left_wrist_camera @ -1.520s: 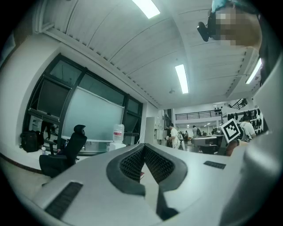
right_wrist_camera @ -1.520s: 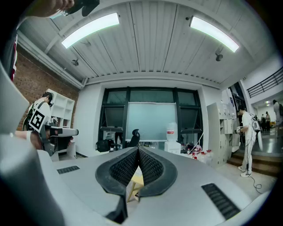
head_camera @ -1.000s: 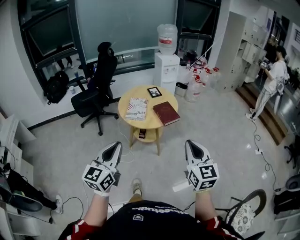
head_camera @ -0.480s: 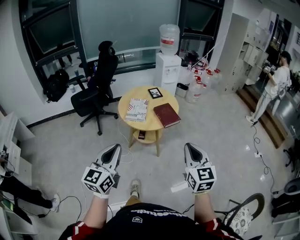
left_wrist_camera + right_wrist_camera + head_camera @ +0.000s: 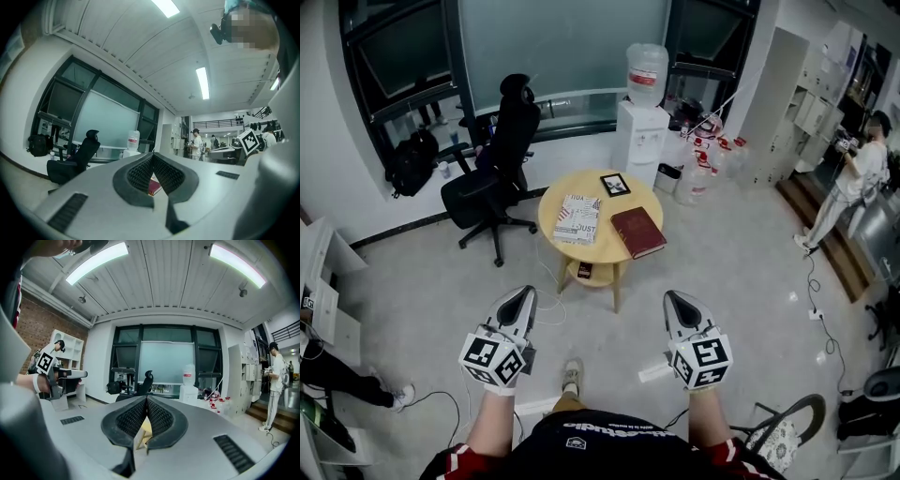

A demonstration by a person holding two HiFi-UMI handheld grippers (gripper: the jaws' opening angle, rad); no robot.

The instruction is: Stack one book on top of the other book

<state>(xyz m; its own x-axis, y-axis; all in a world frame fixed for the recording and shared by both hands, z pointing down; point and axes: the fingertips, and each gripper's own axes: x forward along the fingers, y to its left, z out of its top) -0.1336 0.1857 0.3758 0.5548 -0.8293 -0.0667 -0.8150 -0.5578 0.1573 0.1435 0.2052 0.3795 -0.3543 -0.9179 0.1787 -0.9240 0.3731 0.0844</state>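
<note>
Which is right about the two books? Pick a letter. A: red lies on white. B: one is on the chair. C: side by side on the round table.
C: the white book and the red book lie flat next to each other on the table, neither on top.

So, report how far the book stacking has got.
Nothing is done: the red book and the patterned book lie side by side on the round table. In hand: nothing; the left gripper and right gripper are shut, empty, short of the table. Left: grasp one, stack it.
</note>
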